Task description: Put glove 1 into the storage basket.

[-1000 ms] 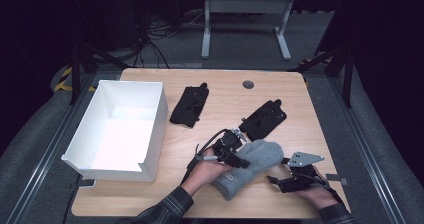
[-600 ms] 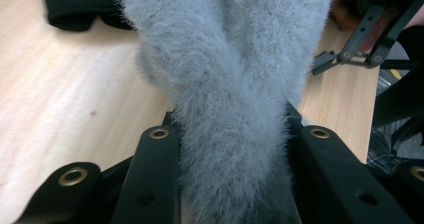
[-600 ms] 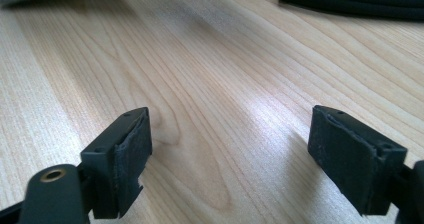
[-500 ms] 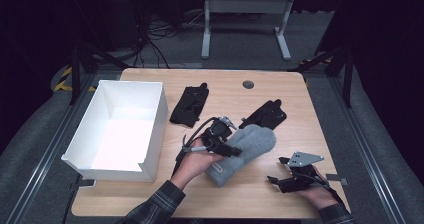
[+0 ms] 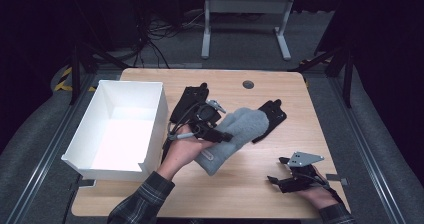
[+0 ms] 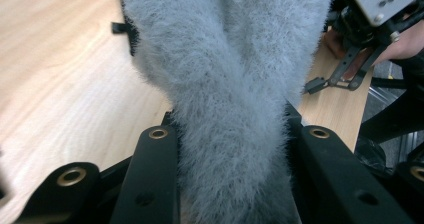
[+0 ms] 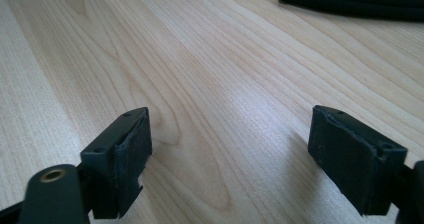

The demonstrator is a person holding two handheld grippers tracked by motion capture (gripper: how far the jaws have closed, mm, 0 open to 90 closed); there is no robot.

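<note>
Left gripper [image 6: 230,149] pinches grey fuzzy sock [image 6: 235,84]; right gripper [image 7: 230,159] gapes.

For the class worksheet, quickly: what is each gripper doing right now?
Left gripper: shut on the grey fuzzy mitten.
Right gripper: open, holding nothing.

Both tools were black, with brass-ringed holes along their jaws. The right tool [image 5: 292,176] carried a grey three-cornered plate with small screws; the left tool [image 5: 210,126] trailed a cable. The sleeves looked plaid, perhaps dark green.
</note>
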